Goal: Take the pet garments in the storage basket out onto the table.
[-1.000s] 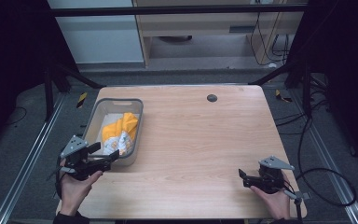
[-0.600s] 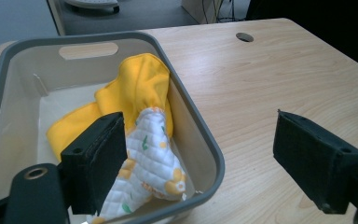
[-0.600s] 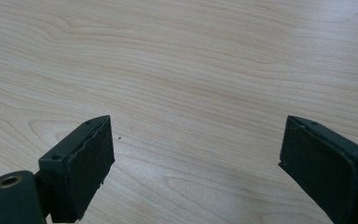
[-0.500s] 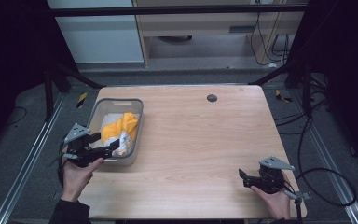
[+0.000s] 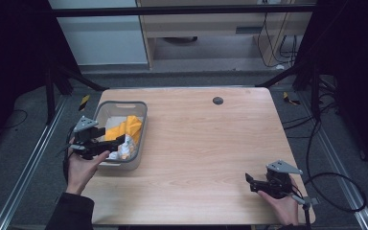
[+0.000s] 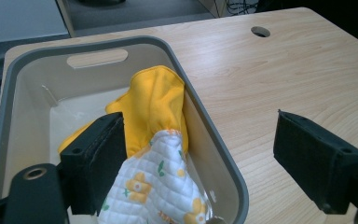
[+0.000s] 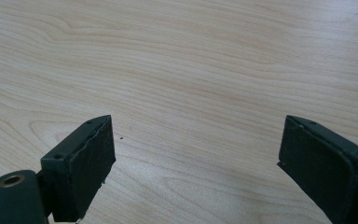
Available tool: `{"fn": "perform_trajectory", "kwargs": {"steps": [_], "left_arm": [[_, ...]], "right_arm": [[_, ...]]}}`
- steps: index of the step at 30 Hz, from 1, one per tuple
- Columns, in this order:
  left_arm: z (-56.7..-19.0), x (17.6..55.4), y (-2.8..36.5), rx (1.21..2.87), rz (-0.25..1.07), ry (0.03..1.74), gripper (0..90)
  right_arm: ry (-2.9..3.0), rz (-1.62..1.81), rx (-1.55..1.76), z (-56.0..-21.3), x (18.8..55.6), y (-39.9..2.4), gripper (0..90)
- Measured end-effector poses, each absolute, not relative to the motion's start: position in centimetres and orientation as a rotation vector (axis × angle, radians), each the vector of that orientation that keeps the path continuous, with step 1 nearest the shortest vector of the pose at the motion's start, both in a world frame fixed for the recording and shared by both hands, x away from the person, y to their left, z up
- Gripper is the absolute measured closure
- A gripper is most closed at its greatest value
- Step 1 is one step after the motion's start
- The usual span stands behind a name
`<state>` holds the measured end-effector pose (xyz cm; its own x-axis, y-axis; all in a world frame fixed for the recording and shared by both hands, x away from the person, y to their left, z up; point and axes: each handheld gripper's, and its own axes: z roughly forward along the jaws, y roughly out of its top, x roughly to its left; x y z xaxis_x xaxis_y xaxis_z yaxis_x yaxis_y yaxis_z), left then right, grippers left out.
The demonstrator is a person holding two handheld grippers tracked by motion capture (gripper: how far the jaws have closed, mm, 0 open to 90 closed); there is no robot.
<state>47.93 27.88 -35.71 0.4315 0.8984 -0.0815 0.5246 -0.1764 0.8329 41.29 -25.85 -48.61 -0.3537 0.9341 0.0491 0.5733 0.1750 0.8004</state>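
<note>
Cloth (image 6: 158, 140) partly hidden behind left gripper's (image 6: 198, 154) wide jaws, cropped below.

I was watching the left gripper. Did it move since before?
Yes. The left gripper went forward along the table, from beside the near end of the grey bin to over it, jaws open above the yellow cloth.

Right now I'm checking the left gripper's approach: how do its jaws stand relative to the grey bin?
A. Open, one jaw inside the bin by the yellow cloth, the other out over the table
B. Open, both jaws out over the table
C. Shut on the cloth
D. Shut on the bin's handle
A: the left gripper is open, straddling the grey bin wall, one jaw beside the yellow cloth, the other above the wooden table.
</note>
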Motion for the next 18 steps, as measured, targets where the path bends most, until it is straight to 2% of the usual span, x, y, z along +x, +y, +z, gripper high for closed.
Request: {"fn": "perform_trajectory", "kwargs": {"steps": [18], "left_arm": [[-36.5, 51.1, 27.0, 1.910, 0.533, 1.256, 16.3]], "right_arm": [[1.995, 1.048, 1.416, -48.6, 41.2, -25.9, 11.3]]}}
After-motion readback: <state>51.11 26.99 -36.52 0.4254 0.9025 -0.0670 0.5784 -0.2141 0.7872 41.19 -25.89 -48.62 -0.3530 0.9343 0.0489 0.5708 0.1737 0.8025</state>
